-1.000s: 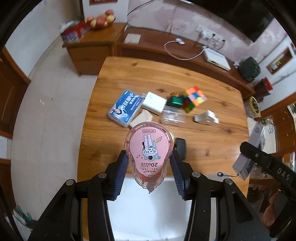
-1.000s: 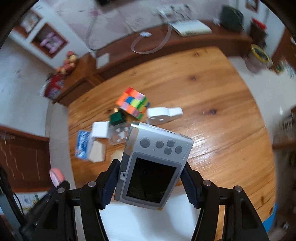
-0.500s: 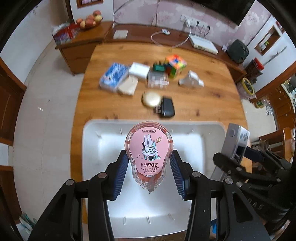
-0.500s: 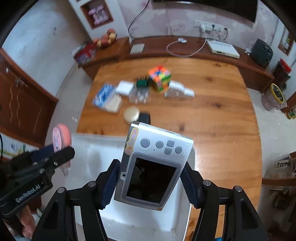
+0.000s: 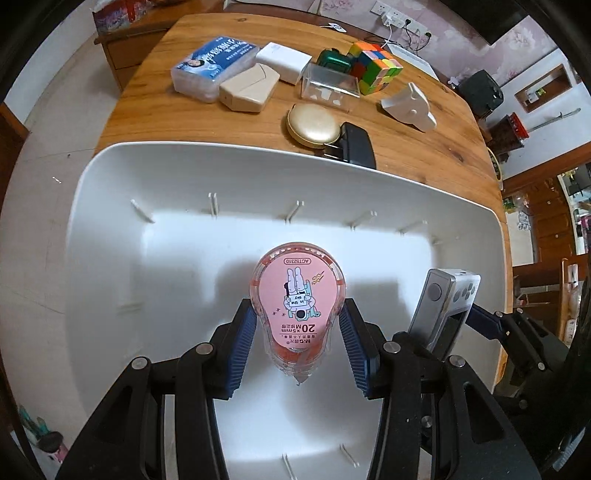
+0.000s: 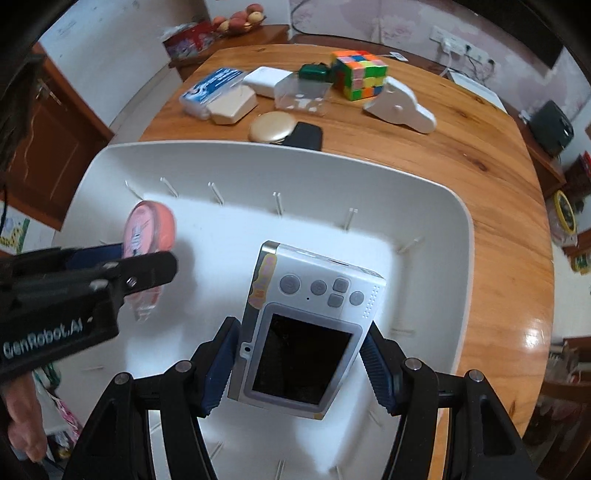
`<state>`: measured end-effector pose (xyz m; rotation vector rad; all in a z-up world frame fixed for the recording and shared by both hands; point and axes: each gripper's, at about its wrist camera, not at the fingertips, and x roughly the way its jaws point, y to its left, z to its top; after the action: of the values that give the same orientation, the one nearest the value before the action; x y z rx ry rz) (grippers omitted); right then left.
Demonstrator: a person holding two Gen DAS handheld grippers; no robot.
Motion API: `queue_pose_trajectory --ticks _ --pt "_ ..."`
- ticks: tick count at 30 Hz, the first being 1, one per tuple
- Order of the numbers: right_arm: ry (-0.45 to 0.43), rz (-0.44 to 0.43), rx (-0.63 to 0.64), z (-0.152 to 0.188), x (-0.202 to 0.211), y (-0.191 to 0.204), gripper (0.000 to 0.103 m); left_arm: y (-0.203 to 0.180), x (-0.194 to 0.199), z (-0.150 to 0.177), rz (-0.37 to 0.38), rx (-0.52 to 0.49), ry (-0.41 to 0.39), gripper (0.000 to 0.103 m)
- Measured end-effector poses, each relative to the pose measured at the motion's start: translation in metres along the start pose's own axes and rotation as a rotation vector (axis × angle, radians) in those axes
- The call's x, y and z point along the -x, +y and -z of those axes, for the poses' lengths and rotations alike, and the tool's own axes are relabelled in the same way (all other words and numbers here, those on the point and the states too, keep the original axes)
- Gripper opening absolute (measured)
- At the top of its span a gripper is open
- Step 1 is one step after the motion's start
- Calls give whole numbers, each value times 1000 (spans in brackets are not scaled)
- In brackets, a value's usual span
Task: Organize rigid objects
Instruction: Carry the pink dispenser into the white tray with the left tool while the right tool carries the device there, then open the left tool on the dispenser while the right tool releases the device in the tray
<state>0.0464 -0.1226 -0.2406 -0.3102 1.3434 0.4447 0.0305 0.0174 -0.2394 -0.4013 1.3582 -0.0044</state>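
The left gripper clamps the tape and the right gripper clamps the camera, both hanging over the bin below them. Released from this height, either could bounce or knock the other, since they hang close together.

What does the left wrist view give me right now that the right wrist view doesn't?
Only the left wrist view shows the correction tape's pink label face-on, clamped in the left gripper. Only the right wrist view shows the camera's screen and buttons face-on in the right gripper, plus the fruit bowl on the sideboard. Both show the white bin under both loads, and the Rubik's cube and gold compact on the table.
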Motion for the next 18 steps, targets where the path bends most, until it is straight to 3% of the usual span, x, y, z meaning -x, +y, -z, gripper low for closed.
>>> queue_pose_trajectory --ticks 13,18 --pt "23 81 33 -28 -43 -7 65 4 -32 -22 -31 -73 37 50" --pt "13 64 42 -31 -43 -8 67 5 -36 -21 -57 -73 62 51"
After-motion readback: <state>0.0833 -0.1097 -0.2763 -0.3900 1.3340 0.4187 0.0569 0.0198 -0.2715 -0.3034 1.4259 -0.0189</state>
